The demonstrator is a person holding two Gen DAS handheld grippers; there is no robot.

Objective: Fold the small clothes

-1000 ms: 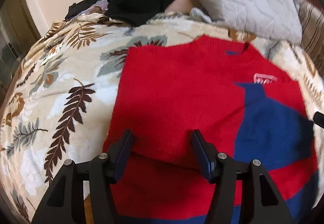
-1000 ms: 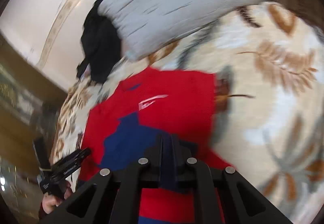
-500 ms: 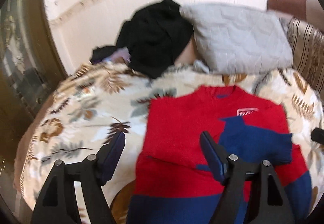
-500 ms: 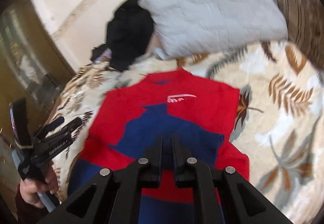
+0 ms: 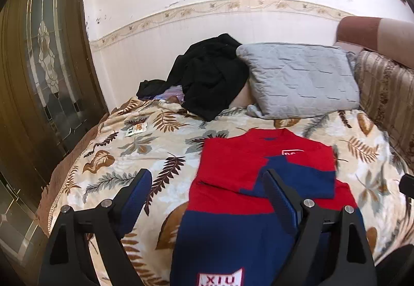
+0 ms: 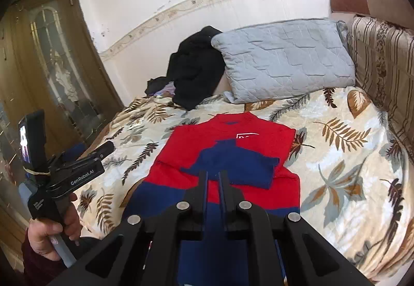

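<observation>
A red and navy sweater (image 5: 233,164) (image 6: 207,138) lies flat on the leaf-print blanket (image 5: 124,156), neck toward the pillow. A navy sleeve is folded across its chest. My left gripper (image 5: 207,182) hovers above and in front of the sweater's lower left side; its jaws are opening wide with nothing gripped between them. My right gripper (image 6: 212,174) hangs over the sweater's lower middle, shut with nothing between its fingers. In the right wrist view a hand (image 6: 51,231) holds the left gripper at the bed's left edge.
A grey quilted pillow (image 5: 297,79) and a heap of black clothes (image 5: 209,74) lie at the head of the bed. A wooden door with glass (image 5: 46,66) stands to the left and striped cushions (image 6: 383,58) to the right. A small packet (image 5: 135,129) rests on the blanket.
Both grippers have pulled back and risen away from the sweater, so much more of the bed and wall shows. The left jaws have spread wider. The right stays shut.
</observation>
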